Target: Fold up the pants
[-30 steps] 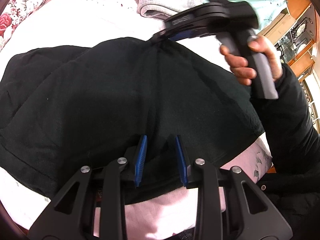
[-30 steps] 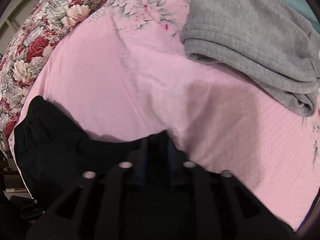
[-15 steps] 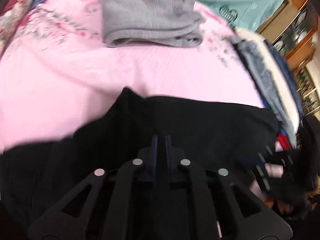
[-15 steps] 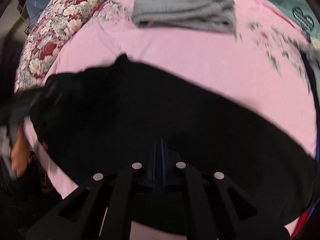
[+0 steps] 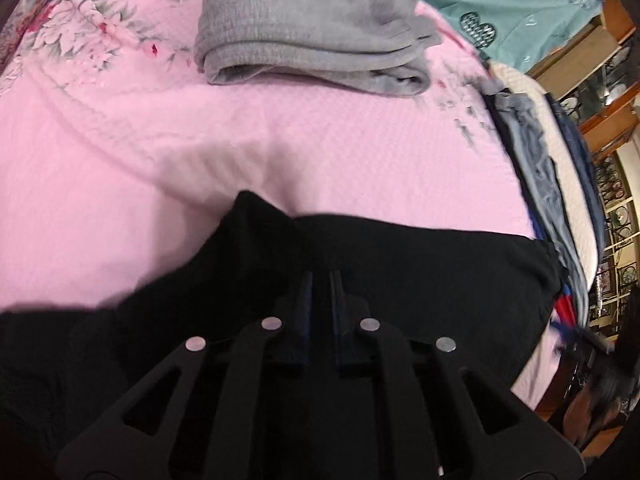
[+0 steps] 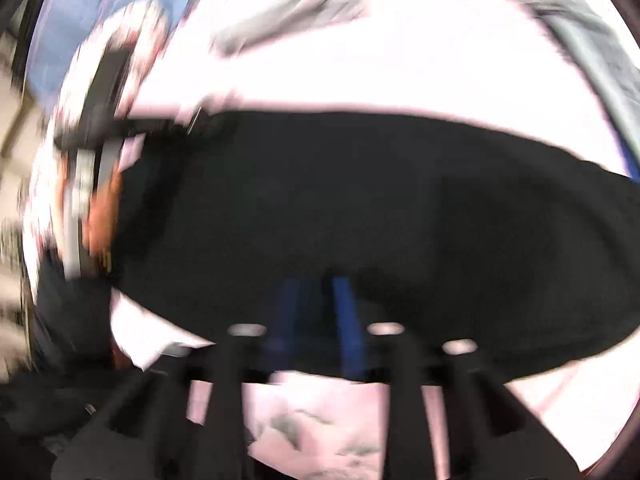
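Mostly blur hides right tongs (image 6: 316, 300) over pants (image 6: 360, 200).

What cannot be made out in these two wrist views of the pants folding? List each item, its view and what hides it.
- Left wrist view: the near part of the black pants, covered by the left gripper.
- Left wrist view: the clothes pile at the bed's right edge, squeezed by the fisheye rim.
- Right wrist view: the grey folded garment, smeared by motion blur.
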The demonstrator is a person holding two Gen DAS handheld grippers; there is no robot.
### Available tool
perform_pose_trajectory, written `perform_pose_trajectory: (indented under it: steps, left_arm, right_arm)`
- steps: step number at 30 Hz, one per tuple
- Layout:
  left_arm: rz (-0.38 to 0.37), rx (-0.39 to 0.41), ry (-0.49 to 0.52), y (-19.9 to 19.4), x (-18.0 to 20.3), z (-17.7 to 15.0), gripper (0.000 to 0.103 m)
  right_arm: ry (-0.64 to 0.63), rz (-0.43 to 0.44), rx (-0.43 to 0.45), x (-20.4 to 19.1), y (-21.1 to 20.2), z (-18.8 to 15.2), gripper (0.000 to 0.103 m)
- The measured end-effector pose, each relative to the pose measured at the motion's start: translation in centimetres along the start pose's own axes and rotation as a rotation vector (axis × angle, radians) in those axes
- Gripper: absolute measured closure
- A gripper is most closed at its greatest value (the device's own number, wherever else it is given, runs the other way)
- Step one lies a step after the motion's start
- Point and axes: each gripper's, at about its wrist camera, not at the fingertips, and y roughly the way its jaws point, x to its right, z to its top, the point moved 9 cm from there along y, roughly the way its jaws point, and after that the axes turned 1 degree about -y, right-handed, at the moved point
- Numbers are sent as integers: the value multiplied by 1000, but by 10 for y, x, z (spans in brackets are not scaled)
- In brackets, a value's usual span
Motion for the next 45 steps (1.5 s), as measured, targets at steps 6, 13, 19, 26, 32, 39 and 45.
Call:
perform_pose_trajectory:
  steps: [6,13,19,26,32,39,45]
  left_arm:
    - [-77,12,24,-33,20,-71,76]
    - [-36,-24,7,-31,9,-120,76]
    - [-31,-29,-38,-37,3,-125,75]
    - [32,-35,-40,-36,6,-127,74]
    - [57,-70,-1,-33,26,-123,74]
    - [-90,-57,154,-18,131,-85,66]
    - [-195,-140,244,46,224,-66,81]
  right_arm:
    - [489,-164,283,164,-110,-1,27]
    - [775,-84,233,258,-106,-50,27]
    - [776,-24,204,271,-85,-46,27]
    - [726,58,215,278,-64,-9,27]
    - [676,-63,240,277,-60,-12,86]
    - [548,-96,326,246,-92,-4,86]
    - [460,-75,351,216,-108,0,86]
